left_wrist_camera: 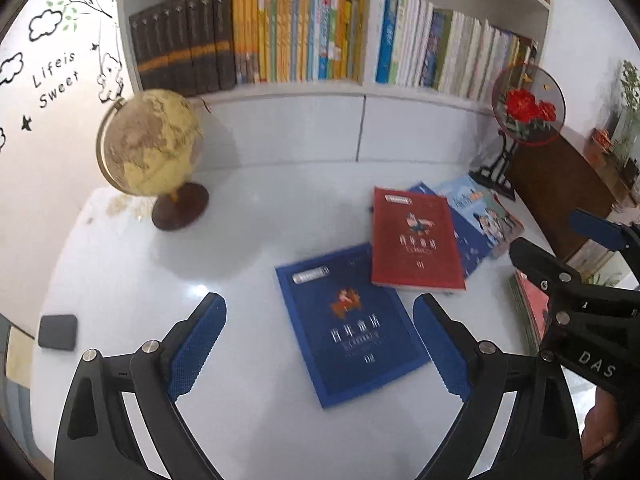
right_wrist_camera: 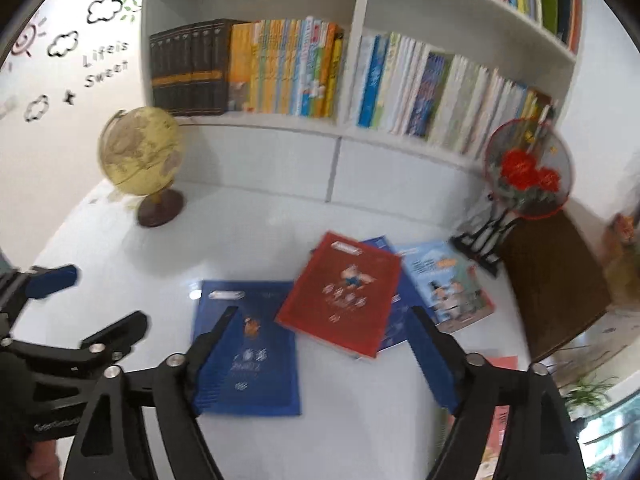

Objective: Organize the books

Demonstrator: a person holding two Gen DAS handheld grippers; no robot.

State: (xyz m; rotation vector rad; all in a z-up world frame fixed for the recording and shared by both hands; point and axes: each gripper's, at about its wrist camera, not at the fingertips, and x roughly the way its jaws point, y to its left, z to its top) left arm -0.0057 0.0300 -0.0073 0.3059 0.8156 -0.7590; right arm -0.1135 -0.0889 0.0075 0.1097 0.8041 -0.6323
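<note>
Both hand-held grippers, left and right, hang wide and empty above the tabletop. The blue book lies flat, the red book overlapping its corner; lifting the blue one first could drag the red book askew.

Both grippers look like the same kit: matte black plastic linkage arms with triangular cutouts, silver screw heads at every pivot, and blue ribbed pads lining the jaws. Left gripper shows it best. Right gripper matches, and from the left wrist view its side has white "DAS" lettering.
</note>
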